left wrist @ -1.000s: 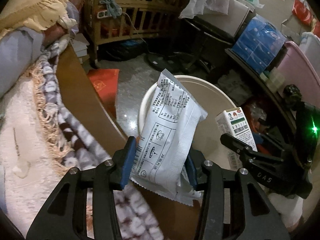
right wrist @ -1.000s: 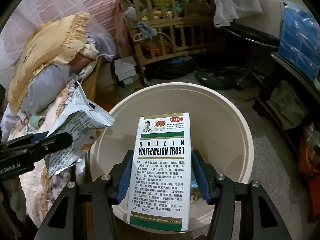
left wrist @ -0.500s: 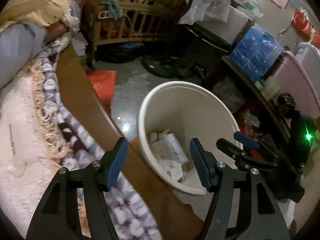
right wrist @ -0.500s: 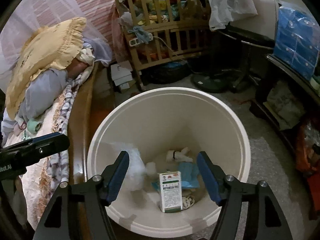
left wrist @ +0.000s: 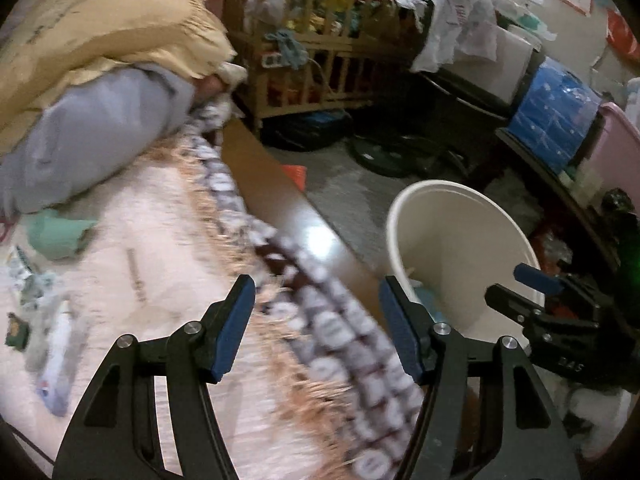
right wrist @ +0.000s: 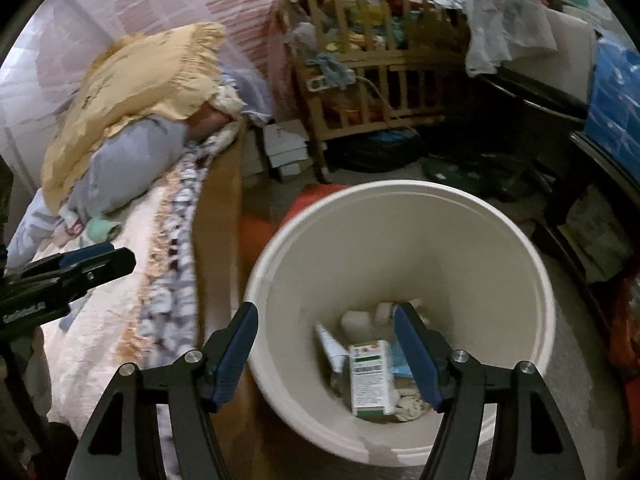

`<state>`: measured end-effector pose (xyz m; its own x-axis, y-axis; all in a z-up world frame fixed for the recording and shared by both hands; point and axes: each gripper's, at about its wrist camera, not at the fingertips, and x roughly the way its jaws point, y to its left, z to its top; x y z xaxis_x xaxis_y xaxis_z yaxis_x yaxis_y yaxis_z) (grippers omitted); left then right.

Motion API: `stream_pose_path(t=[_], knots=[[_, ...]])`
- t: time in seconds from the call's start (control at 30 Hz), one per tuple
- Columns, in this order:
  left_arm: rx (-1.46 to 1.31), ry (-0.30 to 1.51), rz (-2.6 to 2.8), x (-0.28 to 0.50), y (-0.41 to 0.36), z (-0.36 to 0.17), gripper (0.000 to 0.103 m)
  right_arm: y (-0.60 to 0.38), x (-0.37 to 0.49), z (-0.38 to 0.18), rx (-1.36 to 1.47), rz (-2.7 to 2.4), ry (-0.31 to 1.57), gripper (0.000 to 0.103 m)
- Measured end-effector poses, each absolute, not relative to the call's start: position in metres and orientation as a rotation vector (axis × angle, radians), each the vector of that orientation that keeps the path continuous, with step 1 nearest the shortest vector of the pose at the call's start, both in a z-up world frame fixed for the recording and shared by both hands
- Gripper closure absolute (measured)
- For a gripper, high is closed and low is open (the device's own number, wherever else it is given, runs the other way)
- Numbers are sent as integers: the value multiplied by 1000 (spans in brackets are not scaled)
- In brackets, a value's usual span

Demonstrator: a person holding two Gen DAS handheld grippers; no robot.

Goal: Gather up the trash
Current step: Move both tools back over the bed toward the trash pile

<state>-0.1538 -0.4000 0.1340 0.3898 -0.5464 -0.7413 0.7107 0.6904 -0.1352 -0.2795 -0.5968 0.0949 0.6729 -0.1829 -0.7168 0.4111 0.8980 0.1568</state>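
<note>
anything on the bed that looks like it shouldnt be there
Yes. Small bits of litter lie loose on the bed cover at the far left of the left wrist view, blurred; they look like wrappers. The carton lies in the bin. Both grippers are empty.

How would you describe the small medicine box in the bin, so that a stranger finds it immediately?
Find the wide cream bin on the floor beside the bed. Look down to its bottom, among crumpled white scraps. The medicine box is the only stiff rectangular carton there, white with a green band, lying beside a slim white tube.
</note>
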Motion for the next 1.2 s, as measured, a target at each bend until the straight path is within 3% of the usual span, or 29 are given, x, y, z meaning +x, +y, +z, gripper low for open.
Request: stream_pose_path(t=[0.5,1.2], knots=[[169,834,-635,-121,-291,135,40,-489,-226,98,259,-137,788,31],[-7,927,-309,-42,-89,88,40,-361,-117,73,195,139,895,30]])
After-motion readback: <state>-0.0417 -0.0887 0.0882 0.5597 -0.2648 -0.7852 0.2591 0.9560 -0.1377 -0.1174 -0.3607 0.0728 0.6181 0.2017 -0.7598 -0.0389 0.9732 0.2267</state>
